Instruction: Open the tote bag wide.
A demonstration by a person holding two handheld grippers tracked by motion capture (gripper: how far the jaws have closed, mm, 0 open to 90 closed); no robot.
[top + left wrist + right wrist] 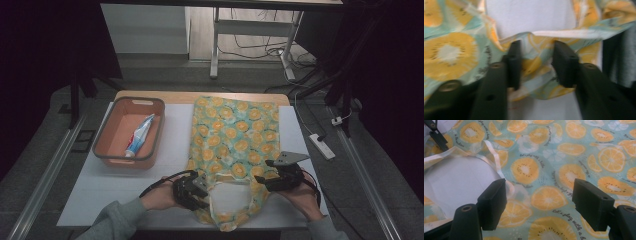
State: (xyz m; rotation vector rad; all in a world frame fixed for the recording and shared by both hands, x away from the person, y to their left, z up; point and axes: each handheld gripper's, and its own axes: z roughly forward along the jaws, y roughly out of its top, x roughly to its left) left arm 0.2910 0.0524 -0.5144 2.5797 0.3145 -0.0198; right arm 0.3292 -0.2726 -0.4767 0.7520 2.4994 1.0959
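While its jaws stand partly apart with a bunched fold of cloth between them, the left gripper (535, 63) sits at the near left rim of the cut-out in the fruit-print bag (232, 135); the blurred left gripper view does not let me tell whether the pads press on that fold or merely flank it. In the high view the left gripper (197, 192) lies over the bag's near left handle strip, held by a hand (160, 197) in a grey sleeve.

The right gripper (539, 205) hovers over the bag's printed cloth just right of the cut-out, its jaws wide apart and closed on nothing. In the high view this gripper (272, 180) is at the bag's near right edge, with its grey three-cornered plate on top.

The bag lies flat on the white surface (100, 185), its opening and handles toward the person and its closed end toward the far edge. Left of the bag, well apart from it, stands an orange bin (105, 142) with a toothpaste tube (140, 135) lying inside it.
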